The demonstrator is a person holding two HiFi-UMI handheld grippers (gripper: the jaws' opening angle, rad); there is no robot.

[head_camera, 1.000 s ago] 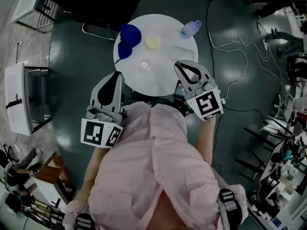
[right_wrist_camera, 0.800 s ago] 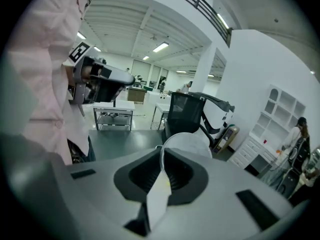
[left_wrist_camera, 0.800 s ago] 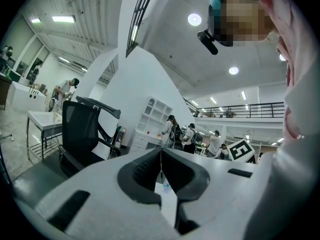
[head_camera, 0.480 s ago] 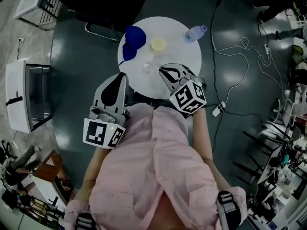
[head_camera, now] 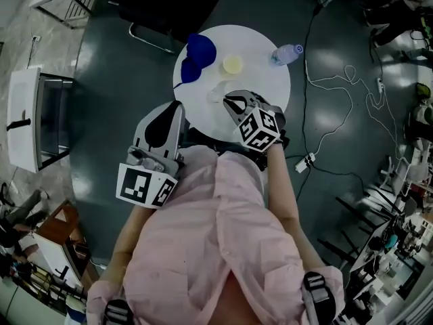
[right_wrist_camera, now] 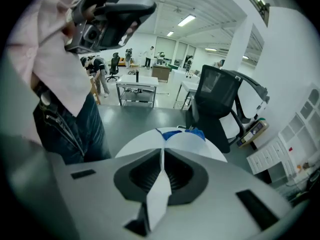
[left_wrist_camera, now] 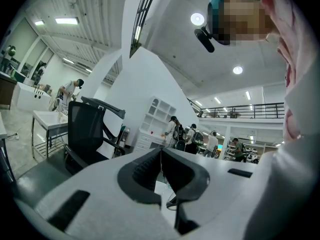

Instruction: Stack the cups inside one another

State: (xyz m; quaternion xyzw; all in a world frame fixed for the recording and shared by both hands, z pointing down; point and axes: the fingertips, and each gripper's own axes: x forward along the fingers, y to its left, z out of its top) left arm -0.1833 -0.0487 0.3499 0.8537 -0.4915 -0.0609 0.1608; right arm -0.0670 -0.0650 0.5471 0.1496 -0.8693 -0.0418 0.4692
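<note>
A round white table point(head_camera: 264, 90) stands ahead of me. On it are a yellow cup point(head_camera: 233, 64), a faint clear cup point(head_camera: 216, 93) and a blue piece point(head_camera: 195, 57) at the far left rim. My right gripper point(head_camera: 232, 101) hangs over the table's near part, just right of the clear cup, jaws shut and empty. In the right gripper view the shut right gripper point(right_wrist_camera: 162, 156) points down at the table point(right_wrist_camera: 192, 141) with the blue piece point(right_wrist_camera: 177, 132) beyond. My left gripper point(head_camera: 172, 108) stays off the table's near left edge. The left gripper point(left_wrist_camera: 161, 153) is shut on nothing.
A clear plastic bottle point(head_camera: 287, 53) lies at the table's far right. A black office chair point(head_camera: 169, 5) stands behind the table, also the chair point(right_wrist_camera: 220, 101). A white cabinet point(head_camera: 24, 124) is on the left. Cables point(head_camera: 338, 100) and a power strip point(head_camera: 304, 161) lie on the floor at right.
My right gripper has come down and leftward from the table's right edge to a spot beside the clear cup, rolling as it went. The left gripper has stayed in place.
</note>
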